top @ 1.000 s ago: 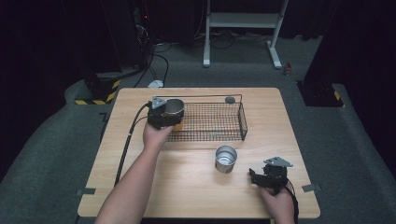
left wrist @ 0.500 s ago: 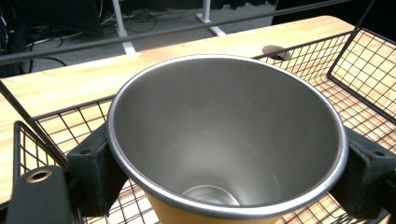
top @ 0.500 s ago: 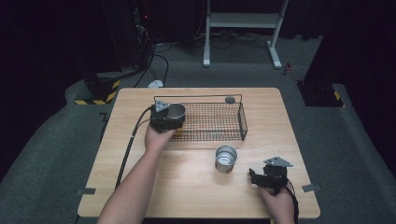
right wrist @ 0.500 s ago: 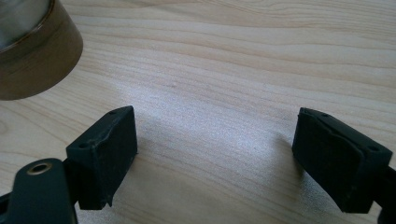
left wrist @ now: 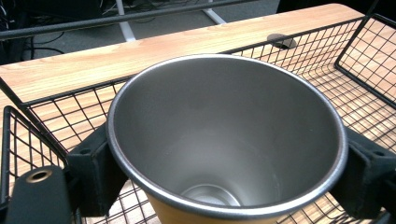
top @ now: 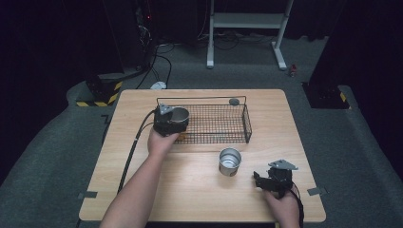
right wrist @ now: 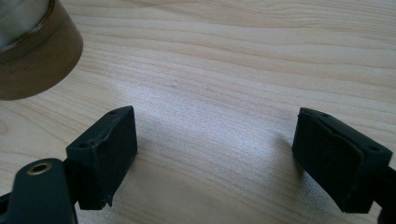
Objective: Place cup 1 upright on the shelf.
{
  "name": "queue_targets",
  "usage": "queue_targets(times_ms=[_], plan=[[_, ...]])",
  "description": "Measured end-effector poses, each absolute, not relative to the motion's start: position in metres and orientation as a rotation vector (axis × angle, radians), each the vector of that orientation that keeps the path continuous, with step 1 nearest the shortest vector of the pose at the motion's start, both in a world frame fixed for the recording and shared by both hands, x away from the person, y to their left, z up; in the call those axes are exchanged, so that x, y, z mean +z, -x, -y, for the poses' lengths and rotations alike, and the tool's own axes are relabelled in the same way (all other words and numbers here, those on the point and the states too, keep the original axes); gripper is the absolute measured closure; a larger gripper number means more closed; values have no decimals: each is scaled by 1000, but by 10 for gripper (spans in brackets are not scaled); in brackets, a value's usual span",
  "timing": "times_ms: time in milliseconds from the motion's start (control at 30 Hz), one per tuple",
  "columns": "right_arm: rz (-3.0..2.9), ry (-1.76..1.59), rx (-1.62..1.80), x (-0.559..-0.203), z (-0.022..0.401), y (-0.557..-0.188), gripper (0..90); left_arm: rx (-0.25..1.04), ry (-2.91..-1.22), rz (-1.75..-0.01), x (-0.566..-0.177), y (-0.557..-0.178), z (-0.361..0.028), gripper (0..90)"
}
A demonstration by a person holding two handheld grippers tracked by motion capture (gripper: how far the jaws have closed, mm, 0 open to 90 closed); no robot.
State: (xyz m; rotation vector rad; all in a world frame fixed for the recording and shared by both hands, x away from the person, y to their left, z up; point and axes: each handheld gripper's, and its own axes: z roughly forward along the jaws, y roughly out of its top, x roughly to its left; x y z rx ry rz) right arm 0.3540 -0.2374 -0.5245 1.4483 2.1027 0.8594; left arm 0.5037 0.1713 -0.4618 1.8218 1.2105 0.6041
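1. High view: the wire basket (top: 214, 124) stands on the far half of the wooden table (top: 142, 190) and serves as the landmark for the rest.
2. At the basket's left end, the left gripper (top: 172, 121) holds a steel cup (top: 179, 115) upright, mouth up, over the mesh floor just inside the left wall.
3. Left gripper view: the steel cup (left wrist: 226, 140) sits between the two black jaws, one pad pressed on each side of its wall just below the rim, so the jaws are clamped on it. Its inside is bare metal and its outer wall shows an orange-brown tint at the bottom edge of the view.
4. Whether the cup's base touches the basket (left wrist: 355, 70) floor cannot be told; the mesh shows all around and below it.
5. A small dark round spot (top: 234, 101) lies on the table just beyond the basket's far rail, towards its right end.
6. A second cup (top: 230, 162), also upright and open, stands on the table just in front of the basket's near right part, clear of the wire.
7. The right gripper (top: 263, 180) rests low over the table in front of and to the right of the basket, near the second cup but apart from it.
8. Right gripper view: its jaws stand wide apart over bare wood with nothing between them; the second cup (right wrist: 32, 51) shows at the upper left corner.
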Motion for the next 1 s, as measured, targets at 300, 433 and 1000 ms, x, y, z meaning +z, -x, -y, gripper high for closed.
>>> queue_targets(times_ms=[300,433,1000], plan=[[-2102,-1445,861,-525,237,-354,138,601,-1818,-1222,-463,-506,-174,132],[-2102,-1447,861,-525,237,-354,138,602,-1824,-1216,-463,-505,-173,132],[-2105,-1443,860,-524,237,-354,138,647,-1850,-1189,-468,-499,-174,133]])
